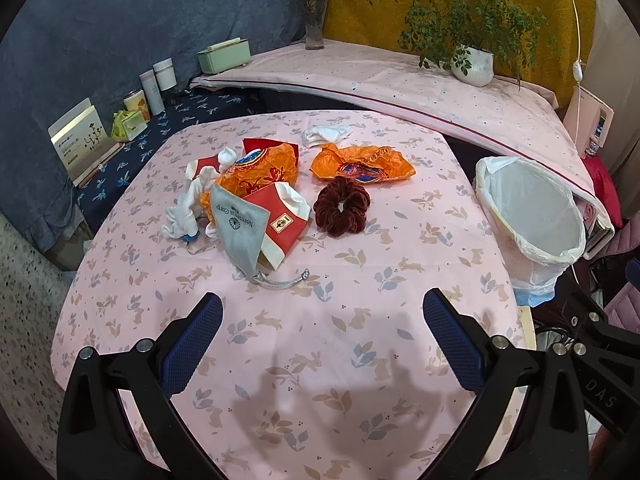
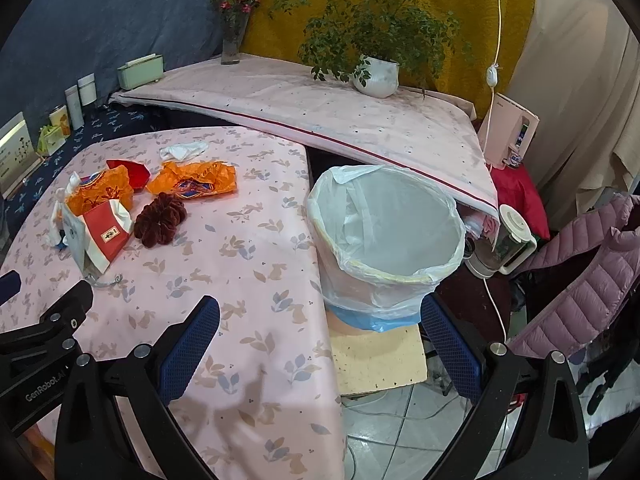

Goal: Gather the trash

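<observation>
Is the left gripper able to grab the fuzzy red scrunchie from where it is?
Probably yes. The left gripper is open and empty, and bare tablecloth lies between it and the scrunchie, which sits apart from the wrappers.

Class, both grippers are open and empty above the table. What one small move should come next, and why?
Probably ease the left gripper forward toward the orange wrapper by the scrunchie. It lies apart from the main pile, on the side nearer the lined bin, which looks empty, so it seems the easiest first pick.
</observation>
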{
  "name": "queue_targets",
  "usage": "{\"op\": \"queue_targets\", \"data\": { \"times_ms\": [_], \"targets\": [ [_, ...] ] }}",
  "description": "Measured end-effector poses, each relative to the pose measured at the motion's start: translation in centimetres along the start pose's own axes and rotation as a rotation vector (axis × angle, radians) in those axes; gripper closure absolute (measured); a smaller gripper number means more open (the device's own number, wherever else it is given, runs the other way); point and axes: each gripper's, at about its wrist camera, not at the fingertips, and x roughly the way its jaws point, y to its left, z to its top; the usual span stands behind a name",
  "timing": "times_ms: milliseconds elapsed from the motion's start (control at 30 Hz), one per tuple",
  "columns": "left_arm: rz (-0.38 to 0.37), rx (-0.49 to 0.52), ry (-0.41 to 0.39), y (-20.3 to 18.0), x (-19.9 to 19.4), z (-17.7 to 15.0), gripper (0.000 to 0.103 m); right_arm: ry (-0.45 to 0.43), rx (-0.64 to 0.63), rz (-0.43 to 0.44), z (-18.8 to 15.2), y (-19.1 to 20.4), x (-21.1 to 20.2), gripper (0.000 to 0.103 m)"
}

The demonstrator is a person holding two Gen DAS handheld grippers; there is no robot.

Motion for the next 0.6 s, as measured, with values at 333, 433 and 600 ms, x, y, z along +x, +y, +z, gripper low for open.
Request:
{"op": "queue_targets", "data": {
  "times_ms": [333,433,600],
  "targets": [
    [-0.017,-0.006,0.001,0.7,0.2,0.0,0.007,0.002,-0.003,-0.01,0.1,0.7,-0.1,0.007],
    [-0.015,-0.011,-0.013,1.4,0.4,-0.1,0.007,-0.001,0.001,-0.013,0.2,1.0,-0.2,0.007],
    [-0.011,-0.031,0.009,3.5,1.5,-0.2,0.007,0.005,-0.014,-0.027,0.3,1.9,0.1,0.007]
  ]
}}
